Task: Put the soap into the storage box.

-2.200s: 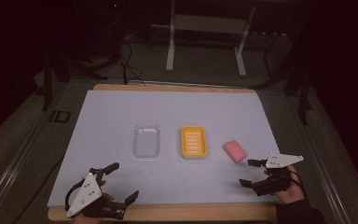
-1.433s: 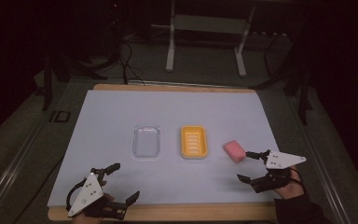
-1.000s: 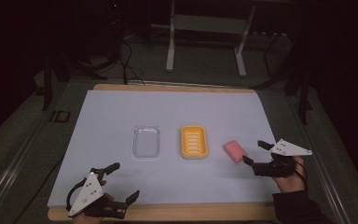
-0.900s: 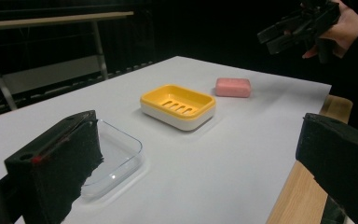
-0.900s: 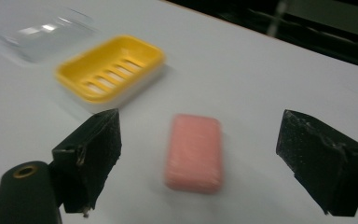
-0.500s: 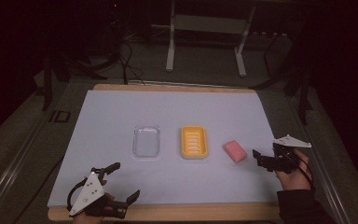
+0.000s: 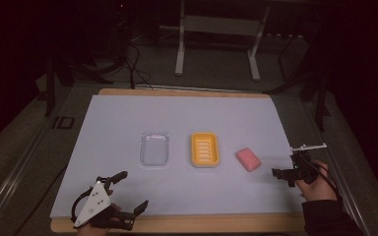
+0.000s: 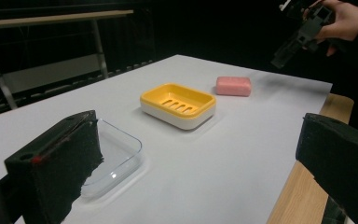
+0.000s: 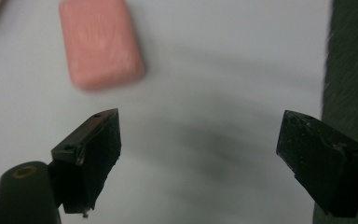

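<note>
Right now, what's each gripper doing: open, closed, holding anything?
Left gripper: open, holding nothing.
Right gripper: open, holding nothing, beside the pink soap.

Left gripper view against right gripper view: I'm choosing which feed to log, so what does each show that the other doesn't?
The left gripper view alone shows the yellow soap dish, the clear tray beside it, the table's wooden edge and, farther off, the person's hand raising the right gripper above the table. The right gripper view alone gives a close look straight down past its own open jaws, with dark floor along one side. Both share the pink soap bar lying on the white sheet, touched by neither gripper.
</note>
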`<move>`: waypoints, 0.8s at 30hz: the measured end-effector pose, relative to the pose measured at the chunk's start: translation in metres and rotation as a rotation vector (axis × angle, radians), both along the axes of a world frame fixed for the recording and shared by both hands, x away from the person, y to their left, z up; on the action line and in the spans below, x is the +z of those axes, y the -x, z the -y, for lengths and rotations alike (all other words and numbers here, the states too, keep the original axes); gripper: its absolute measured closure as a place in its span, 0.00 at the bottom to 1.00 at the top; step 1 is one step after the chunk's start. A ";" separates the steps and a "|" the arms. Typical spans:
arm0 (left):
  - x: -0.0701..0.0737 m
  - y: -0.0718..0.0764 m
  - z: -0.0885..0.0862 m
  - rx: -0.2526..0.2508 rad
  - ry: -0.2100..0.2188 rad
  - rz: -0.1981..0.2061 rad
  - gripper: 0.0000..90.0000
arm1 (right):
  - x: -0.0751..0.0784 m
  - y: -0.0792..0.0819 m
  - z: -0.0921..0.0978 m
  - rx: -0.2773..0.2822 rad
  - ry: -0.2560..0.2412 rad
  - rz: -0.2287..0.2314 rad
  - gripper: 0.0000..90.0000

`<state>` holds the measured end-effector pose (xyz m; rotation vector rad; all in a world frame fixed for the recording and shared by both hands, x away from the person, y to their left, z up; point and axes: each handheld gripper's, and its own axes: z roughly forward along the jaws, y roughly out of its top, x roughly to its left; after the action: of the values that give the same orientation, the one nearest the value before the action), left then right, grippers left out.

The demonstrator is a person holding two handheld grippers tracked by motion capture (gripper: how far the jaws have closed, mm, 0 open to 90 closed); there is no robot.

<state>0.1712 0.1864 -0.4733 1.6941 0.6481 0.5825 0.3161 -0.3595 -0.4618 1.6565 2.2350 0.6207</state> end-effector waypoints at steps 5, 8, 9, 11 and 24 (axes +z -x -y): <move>0.000 0.000 0.000 -0.001 0.000 0.000 0.00 | -0.002 -0.001 0.006 0.017 0.013 -0.137 0.14; 0.000 0.000 0.000 -0.002 -0.002 0.000 0.00 | -0.002 0.000 0.008 0.028 0.017 -0.208 0.13; 0.000 0.000 0.000 -0.002 -0.002 0.000 0.00 | -0.002 0.000 0.008 0.037 0.024 -0.221 0.13; 0.000 0.000 0.000 -0.001 -0.001 0.001 0.00 | -0.003 0.000 0.009 0.062 0.032 -0.269 0.13; 0.000 0.000 0.000 -0.001 0.001 -0.001 0.00 | -0.011 0.003 0.002 0.240 0.059 -0.454 0.17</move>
<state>0.1713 0.1864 -0.4734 1.6939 0.6485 0.5804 0.3131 -0.3615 -0.4730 1.6409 2.7688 0.2389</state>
